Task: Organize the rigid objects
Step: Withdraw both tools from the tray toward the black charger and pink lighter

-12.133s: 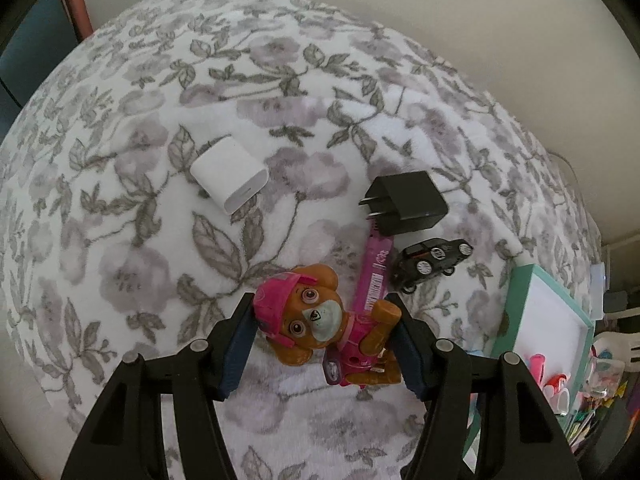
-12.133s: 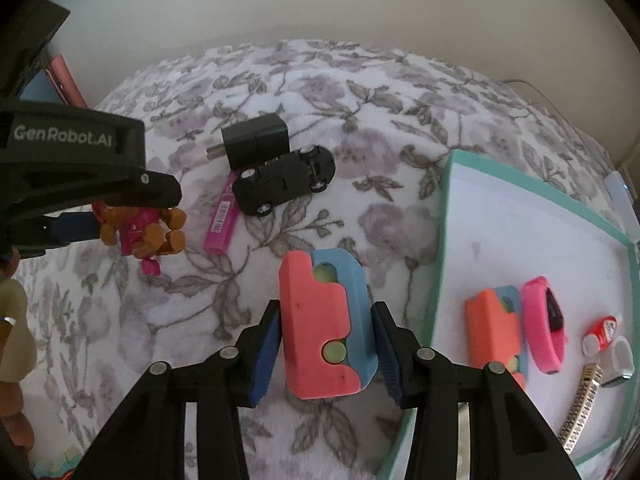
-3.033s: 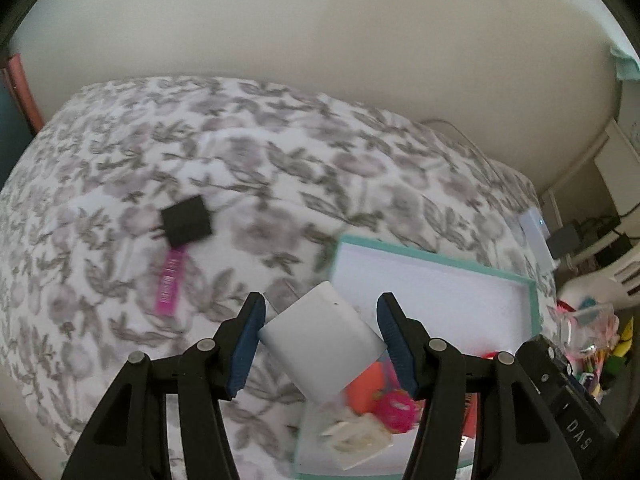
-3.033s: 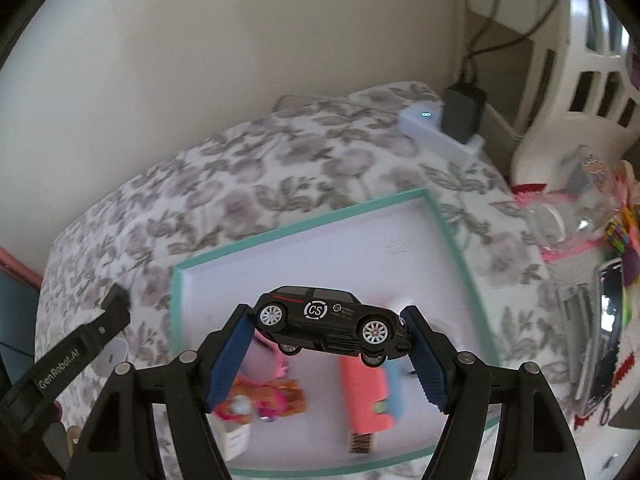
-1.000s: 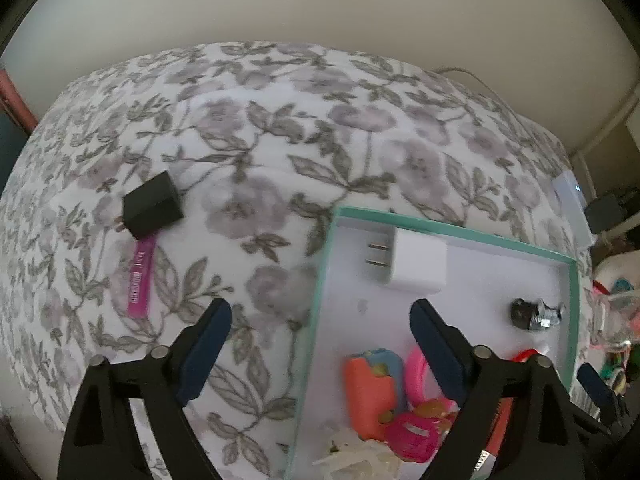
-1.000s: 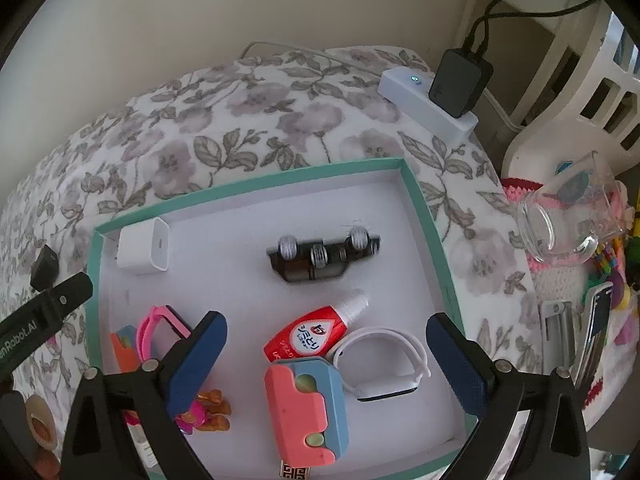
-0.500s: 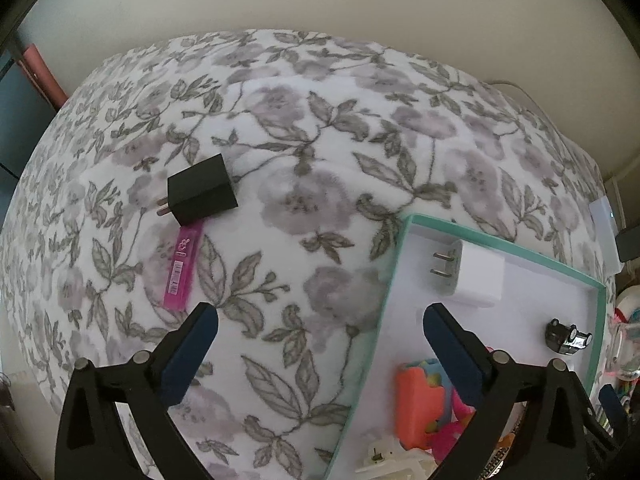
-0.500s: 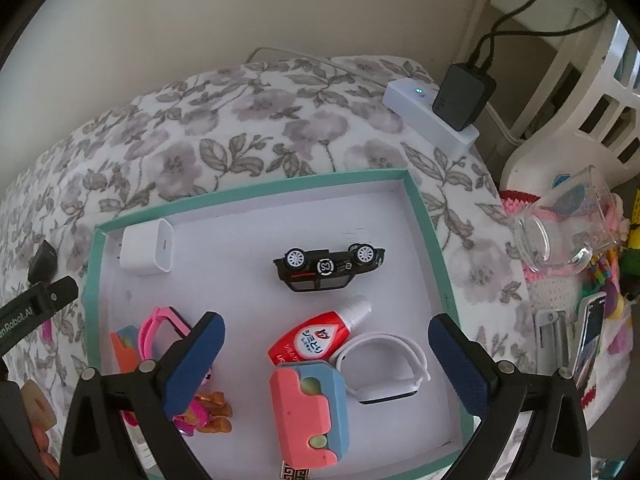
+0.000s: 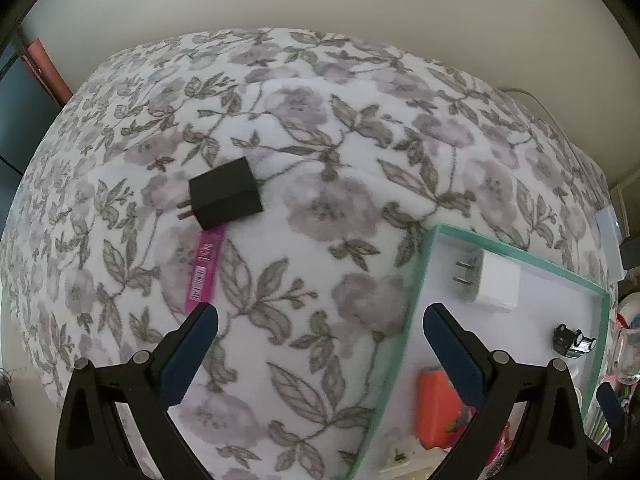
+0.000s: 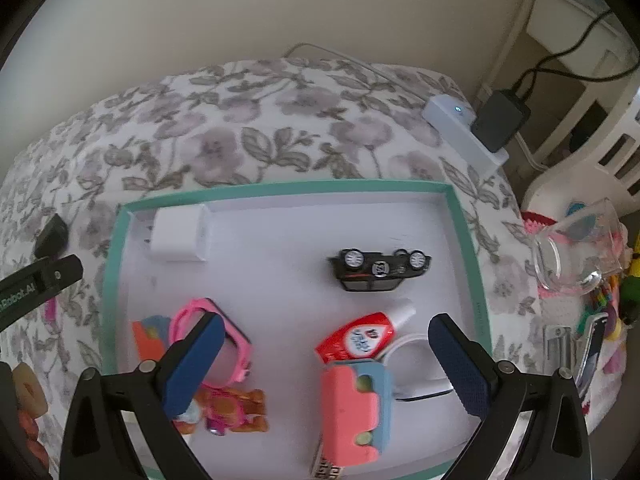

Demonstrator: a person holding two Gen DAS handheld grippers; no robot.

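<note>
both my hand-held grippers are empty: the left hand-held gripper [image 9: 316,320] has just spread its jaws wide with nothing between them, and the right hand-held gripper [image 10: 320,328] hangs spread over the teal-rimmed tray [image 10: 466,232]. i judge i'm between placements. the white charger [image 9: 496,284] lies in the tray's upper left corner and the black toy car [image 10: 380,270] on its side right of centre. still out, in the upper left of the left view, are the black charger [image 9: 226,194] and the pink tube [image 9: 206,268], touching each other. next i'd take the left one up-left over the black charger and close across its flat sides. the bed wears a floral blanket [image 9: 320,120]; a plain wall [image 10: 240,8] stands behind, a power strip [image 10: 464,134] at upper right.
</note>
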